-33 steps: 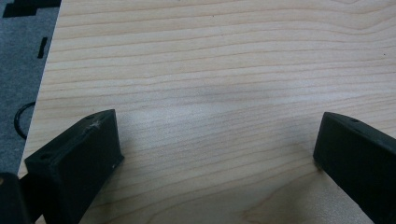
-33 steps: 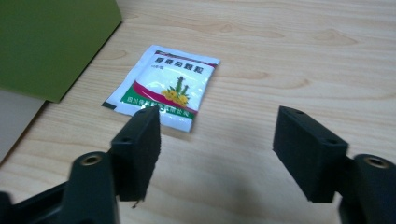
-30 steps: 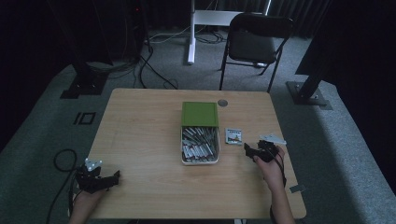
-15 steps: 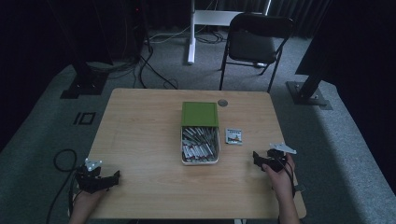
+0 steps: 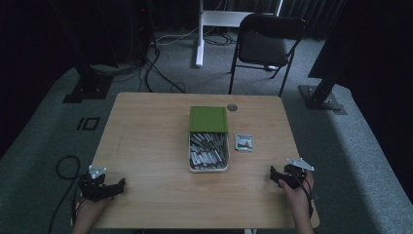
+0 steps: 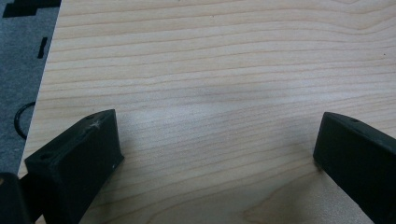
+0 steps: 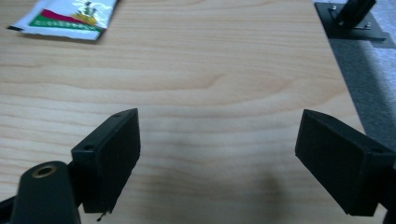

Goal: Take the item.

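Note:
A white tray (image 5: 191, 161) full of small packets stands mid-table, with a green box (image 5: 208, 118) behind it. One sachet (image 5: 243, 142) lies flat to the tray's right, and its red and green print appears at the top left (image 7: 70, 16) of the right gripper view. My right gripper (image 5: 275, 175) sits low over the table's near right corner. Its jaws (image 7: 218, 122) have just been opening and stand open over bare wood with nothing between them. My left gripper (image 5: 118, 185) rests at the near left edge, open (image 6: 218, 123) over bare wood.
The wooden table (image 5: 146, 136) carries a small round disc (image 5: 232, 107) near its far edge. A folding chair (image 5: 265, 46) stands behind the table, with stand bases and cables on the grey floor. In the right gripper view the table's right edge (image 7: 343, 93) is close.
My right hand has drawn back from beside the sachet toward the near right corner of the table. The left hand has stayed where it was.

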`<move>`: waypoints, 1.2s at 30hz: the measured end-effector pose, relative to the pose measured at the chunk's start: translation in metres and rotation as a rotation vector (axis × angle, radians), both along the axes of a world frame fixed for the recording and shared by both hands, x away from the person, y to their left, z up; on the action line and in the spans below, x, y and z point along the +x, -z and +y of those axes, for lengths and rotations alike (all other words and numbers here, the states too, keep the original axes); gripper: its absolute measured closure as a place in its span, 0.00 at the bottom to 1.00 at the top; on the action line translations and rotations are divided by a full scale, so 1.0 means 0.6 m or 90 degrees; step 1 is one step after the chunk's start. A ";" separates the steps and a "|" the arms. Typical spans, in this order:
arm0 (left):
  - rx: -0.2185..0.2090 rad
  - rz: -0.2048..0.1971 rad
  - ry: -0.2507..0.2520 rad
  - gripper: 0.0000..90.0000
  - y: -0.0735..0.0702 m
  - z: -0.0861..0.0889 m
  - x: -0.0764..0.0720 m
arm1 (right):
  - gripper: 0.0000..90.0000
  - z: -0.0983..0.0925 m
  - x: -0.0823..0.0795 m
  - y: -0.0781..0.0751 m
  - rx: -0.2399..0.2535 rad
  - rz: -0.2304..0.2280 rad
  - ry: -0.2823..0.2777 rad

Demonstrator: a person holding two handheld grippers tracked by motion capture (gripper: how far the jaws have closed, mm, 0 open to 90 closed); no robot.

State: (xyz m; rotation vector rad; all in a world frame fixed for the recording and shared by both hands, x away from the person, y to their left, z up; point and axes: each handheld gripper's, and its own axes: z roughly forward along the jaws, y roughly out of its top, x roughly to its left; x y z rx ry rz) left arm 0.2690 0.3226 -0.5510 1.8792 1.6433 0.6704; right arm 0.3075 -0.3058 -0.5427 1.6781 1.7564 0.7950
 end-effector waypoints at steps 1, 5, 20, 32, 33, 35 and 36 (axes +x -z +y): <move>0.000 0.000 0.000 0.02 0.000 0.000 0.000 | 0.16 -0.001 -0.003 0.002 -0.002 0.001 0.001; 0.000 0.000 0.000 0.02 0.000 0.000 0.000 | 0.16 -0.002 -0.014 0.009 -0.004 0.021 -0.017; 0.000 -0.001 0.000 0.02 0.000 0.000 0.000 | 0.16 -0.012 -0.043 0.023 0.011 0.025 0.022; 0.000 -0.001 0.000 0.02 0.000 0.000 0.000 | 0.15 -0.013 -0.047 0.024 0.016 0.026 0.018; 0.000 -0.001 0.000 0.02 0.000 0.000 0.000 | 0.14 -0.013 -0.047 0.024 0.016 0.026 0.019; 0.000 -0.001 0.000 0.02 0.000 0.000 0.000 | 0.14 -0.012 -0.047 0.024 0.016 0.027 0.018; 0.000 -0.001 0.000 0.02 0.000 0.000 0.000 | 0.14 -0.012 -0.046 0.024 0.016 0.027 0.018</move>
